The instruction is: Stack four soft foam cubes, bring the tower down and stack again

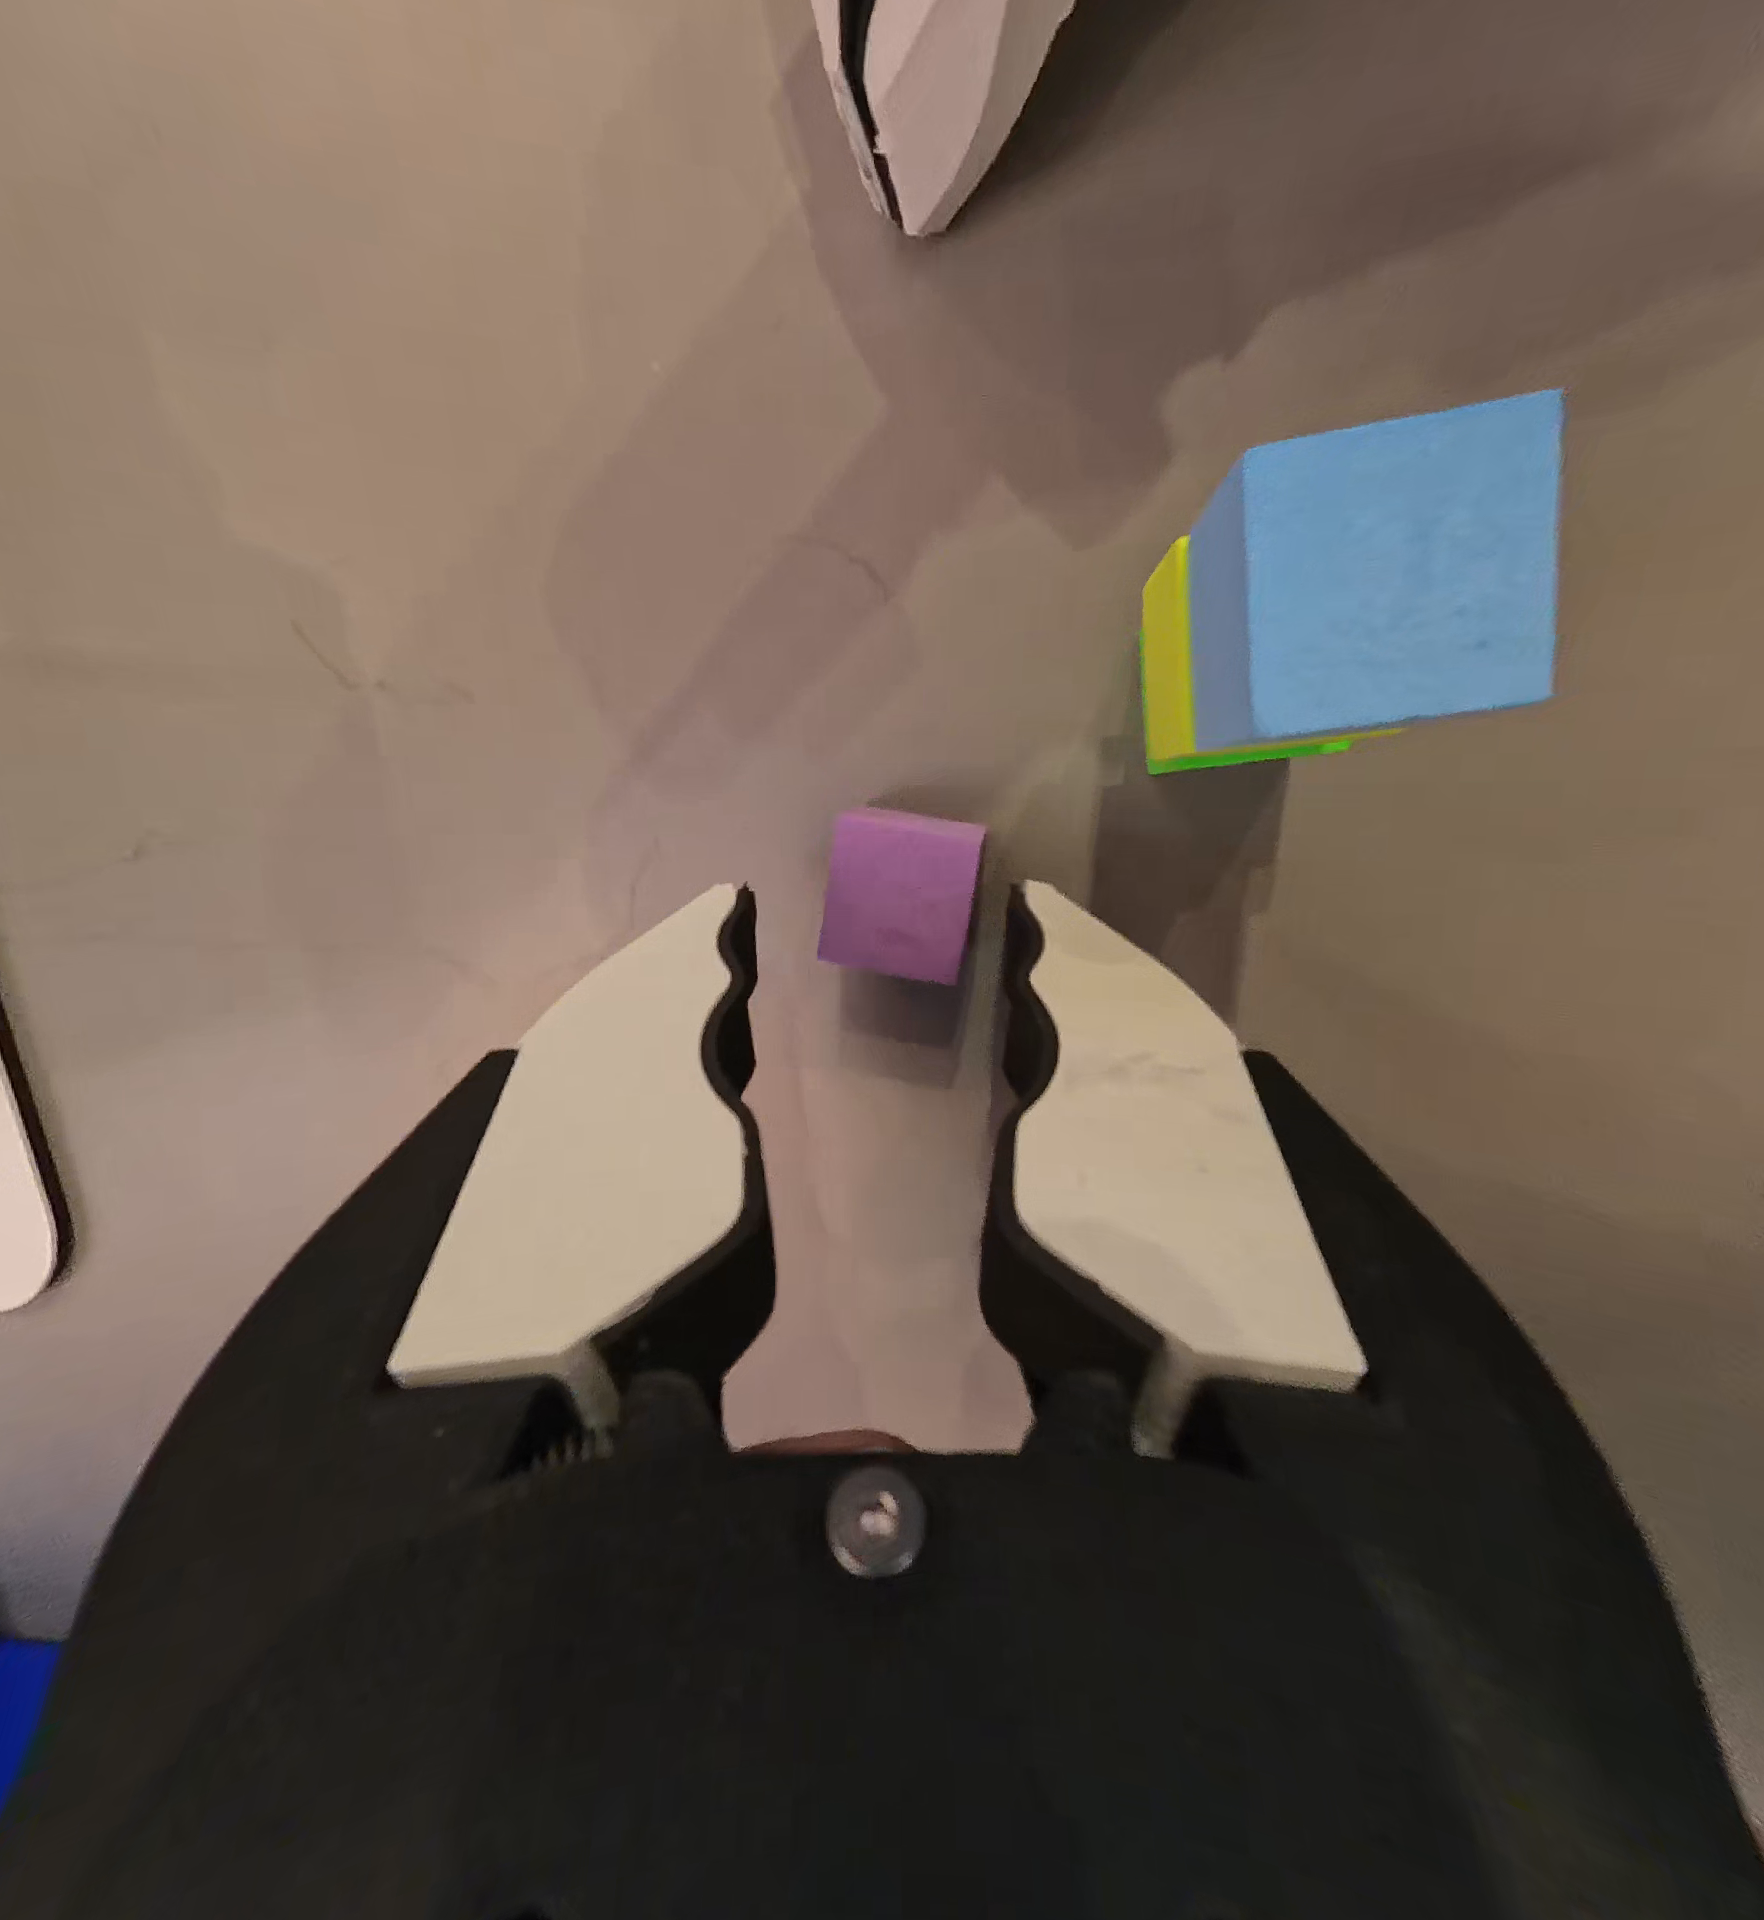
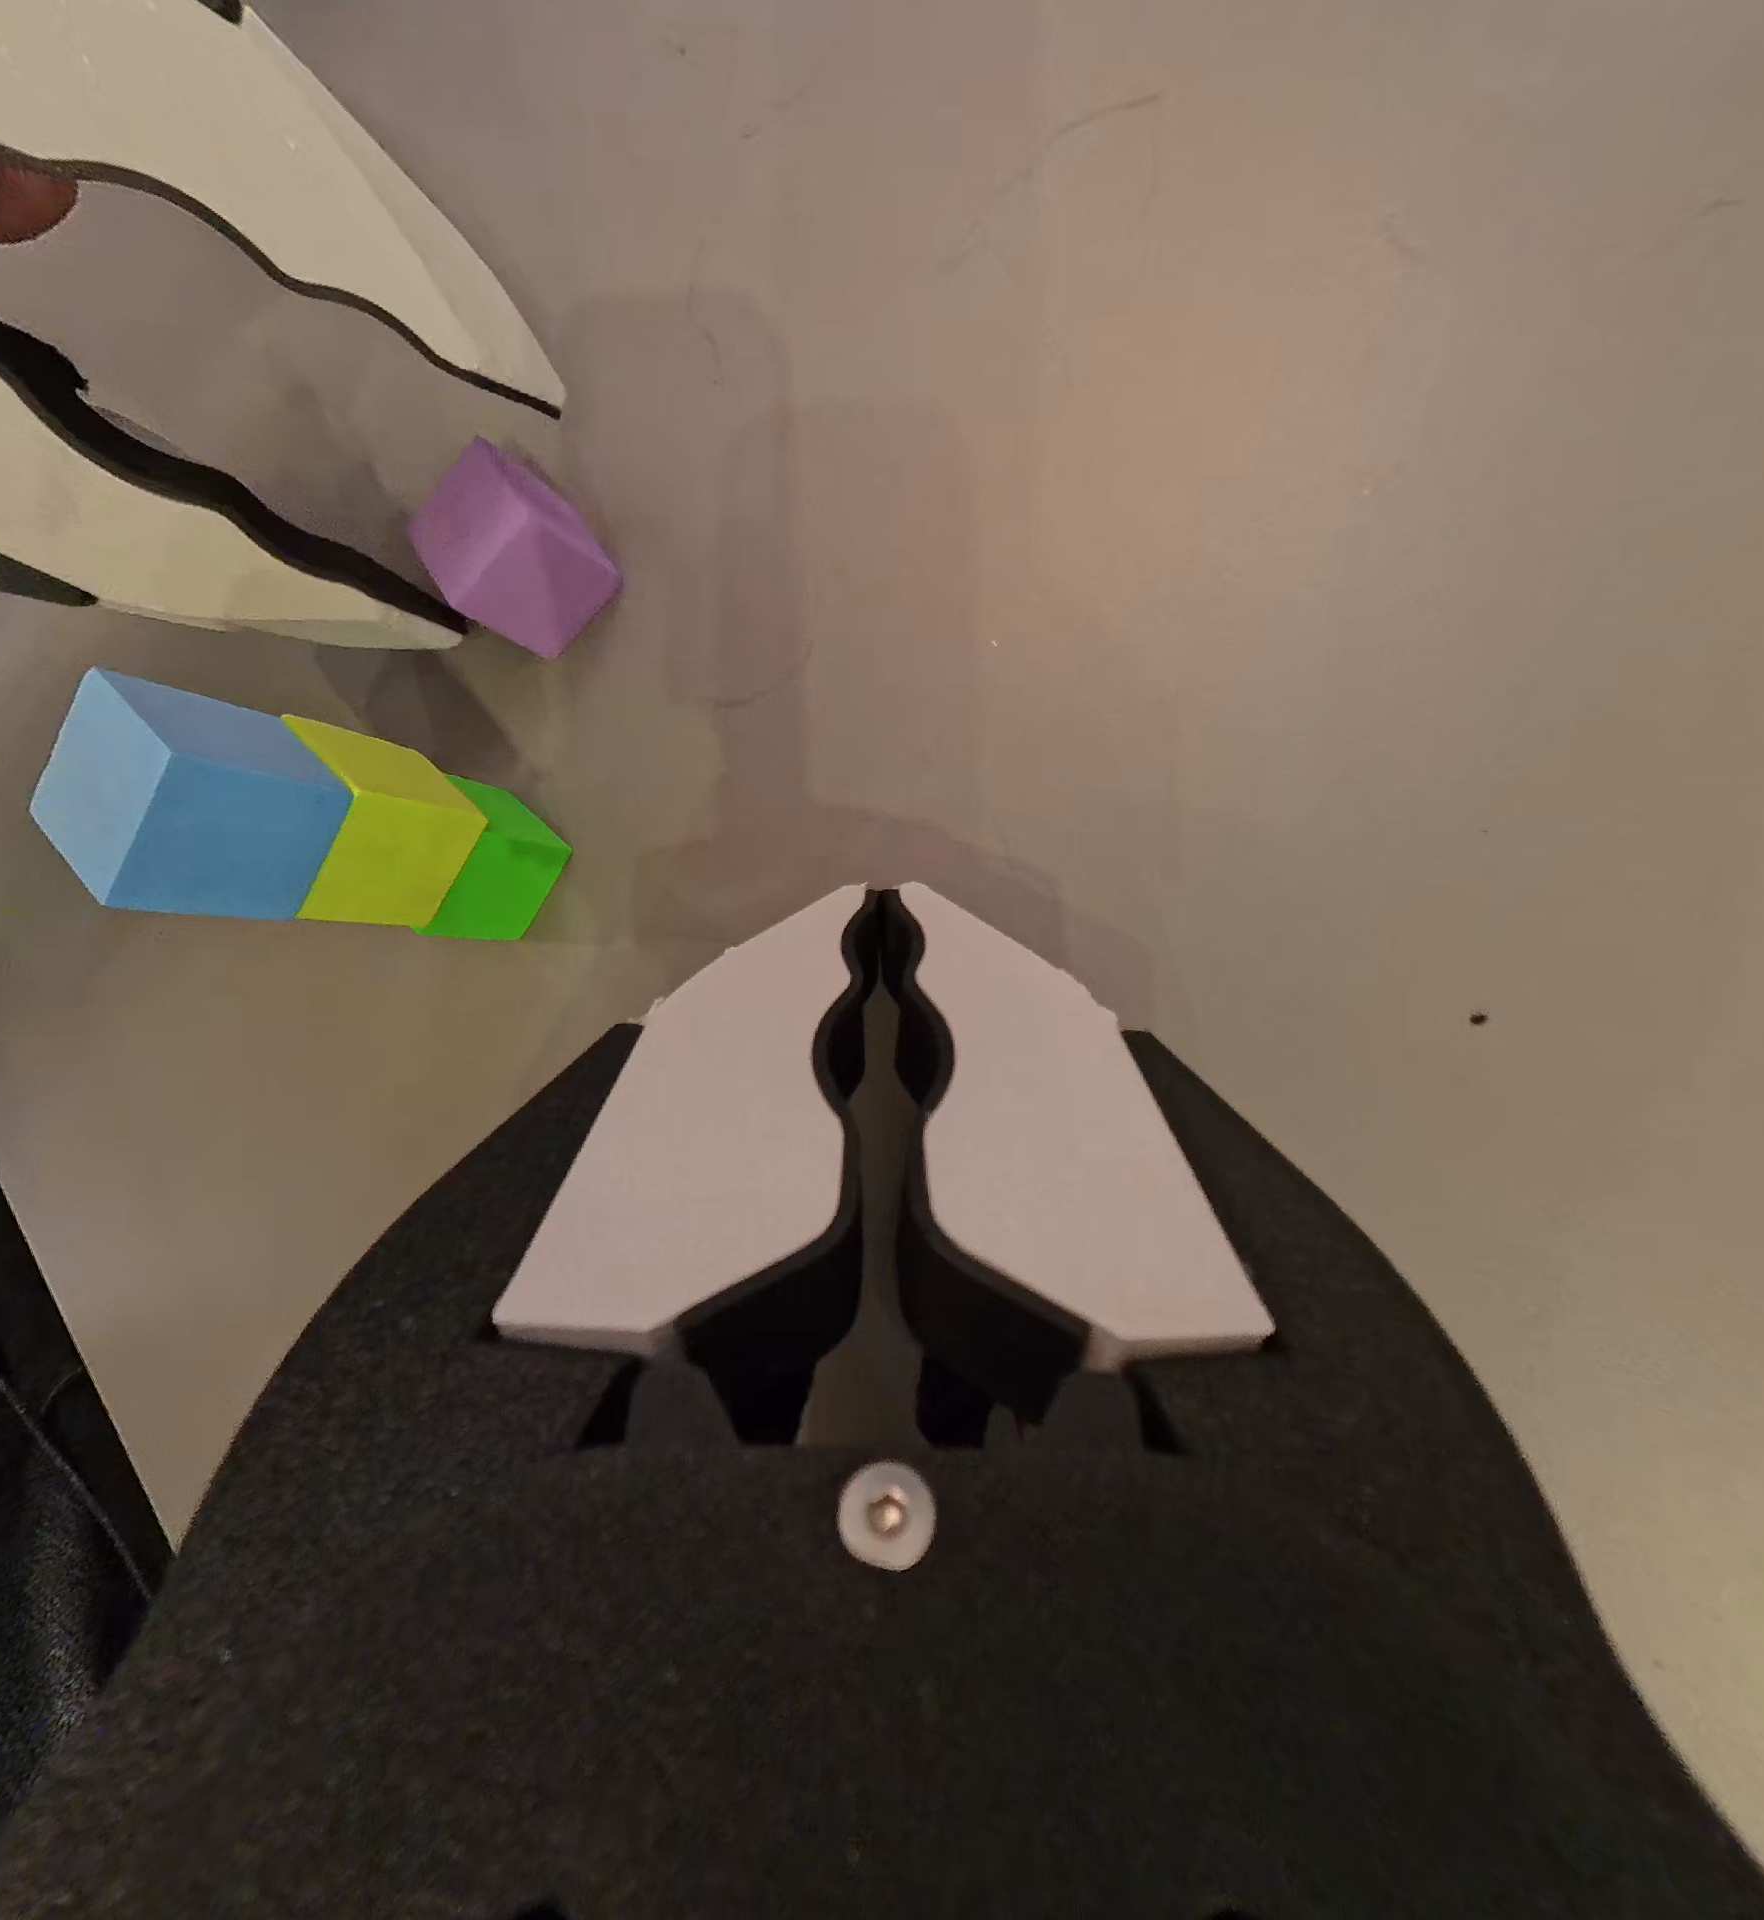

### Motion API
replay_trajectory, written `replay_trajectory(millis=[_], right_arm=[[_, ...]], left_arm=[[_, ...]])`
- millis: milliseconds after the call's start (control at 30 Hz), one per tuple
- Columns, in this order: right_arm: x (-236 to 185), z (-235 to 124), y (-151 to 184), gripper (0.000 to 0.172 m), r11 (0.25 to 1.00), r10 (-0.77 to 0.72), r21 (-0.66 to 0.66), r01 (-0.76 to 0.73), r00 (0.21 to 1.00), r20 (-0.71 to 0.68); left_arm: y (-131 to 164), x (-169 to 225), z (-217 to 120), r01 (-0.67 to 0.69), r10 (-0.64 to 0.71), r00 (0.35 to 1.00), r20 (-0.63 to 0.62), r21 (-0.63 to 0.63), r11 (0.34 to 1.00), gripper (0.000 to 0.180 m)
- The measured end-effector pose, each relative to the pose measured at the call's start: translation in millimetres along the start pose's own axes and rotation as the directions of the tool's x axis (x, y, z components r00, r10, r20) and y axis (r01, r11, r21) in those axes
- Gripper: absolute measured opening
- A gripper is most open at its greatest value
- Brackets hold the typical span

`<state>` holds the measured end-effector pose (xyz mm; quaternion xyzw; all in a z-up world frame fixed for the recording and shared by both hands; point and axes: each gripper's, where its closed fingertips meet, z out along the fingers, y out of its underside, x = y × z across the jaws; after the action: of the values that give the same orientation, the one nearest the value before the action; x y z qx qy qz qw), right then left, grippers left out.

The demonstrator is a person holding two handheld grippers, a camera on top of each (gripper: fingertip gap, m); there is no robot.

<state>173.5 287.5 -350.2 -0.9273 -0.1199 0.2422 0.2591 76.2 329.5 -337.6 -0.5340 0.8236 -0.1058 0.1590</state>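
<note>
on the grey tabletop (image 1: 338,520), the purple cube (image 1: 901,899) sits loose, just past the tips of the left gripper (image 1: 880,914). the fingers are spread, and from the left wrist view the cube lines up with the gap between them, a bit closer to the right-hand finger (image 1: 1096,997). there's a visible gap on both sides, so nothing is pinched. in the right wrist view the cube (image 2: 514,551) shows just off the tip of one left finger (image 2: 234,561), tilted up on an edge or corner rather than lying flat, can't tell if it's touching that tip.

the other three cubes are stacked off to the side: blue cube (image 2: 182,821) on top, yellow-green cube (image 2: 395,831) in the middle, green cube (image 2: 499,868) at the bottom, near the purple one but apart from it.

right gripper (image 2: 880,896) is hanging over bare table with its fingers pressed together on nothing, well clear of all the cubes.
</note>
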Motion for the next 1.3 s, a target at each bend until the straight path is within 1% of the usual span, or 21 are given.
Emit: replay_trajectory(millis=[100, 167, 200, 300, 467, 667, 833, 967, 1167, 1300], right_arm=[[0, 0, 0, 0.0, 1.0, -0.001, 0.0, 0.001, 1.0, 0.0], [0, 0, 0, 0.0, 1.0, 0.001, 0.001, -0.001, 1.0, 0.004], [0, 0, 0, 0.0, 1.0, 0.002, 0.002, -0.002, 1.0, 0.005], [0, 0, 0, 0.0, 1.0, 0.004, 0.003, -0.004, 1.0, 0.01], [-1, 1, -1, 0.0, 1.0, -0.001, 0.002, 0.001, 1.0, 0.006], [0, 1, -1, 0.0, 1.0, -0.011, -0.002, 0.011, 1.0, -0.007], [0, 1, -1, 0.0, 1.0, -0.022, -0.007, 0.022, 1.0, -0.022], [0, 1, -1, 0.0, 1.0, -0.022, -0.005, 0.022, 1.0, -0.018], [0, 1, -1, 0.0, 1.0, -0.023, -0.006, 0.022, 1.0, -0.015], [0, 1, -1, 0.0, 1.0, -0.02, -0.005, 0.02, 1.0, -0.008]], left_arm=[[3, 1, 6, -0.022, 0.021, 1.0, -0.006, -0.032, 0.999, 0.042], [2, 3, 7, -0.019, 0.018, 1.0, -0.018, -0.019, 1.0, 0.031], [1, 3, 7, -0.015, 0.015, 1.0, -0.015, -0.01, 1.0, 0.028], [0, 2, 1, 0.024, -0.024, 1.0, -0.006, 0.006, 1.0, 0.027], [-3, -1, -24, 0.115, -0.116, 0.992, 0.045, 0.021, 0.993, 0.027], [-22, 7, -59, 0.215, -0.221, 0.971, 0.092, 0.064, 0.974, 0.027], [-40, 21, -75, 0.281, -0.288, 0.952, 0.103, 0.076, 0.957, 0.027], [-53, 31, -78, 0.287, -0.293, 0.95, 0.104, 0.067, 0.955, 0.027], [-60, 35, -69, 0.25, -0.25, 0.959, 0.136, 0.014, 0.968, 0.027], [-65, 39, -63, 0.239, -0.238, 0.964, 0.119, 0.004, 0.971, 0.027]])
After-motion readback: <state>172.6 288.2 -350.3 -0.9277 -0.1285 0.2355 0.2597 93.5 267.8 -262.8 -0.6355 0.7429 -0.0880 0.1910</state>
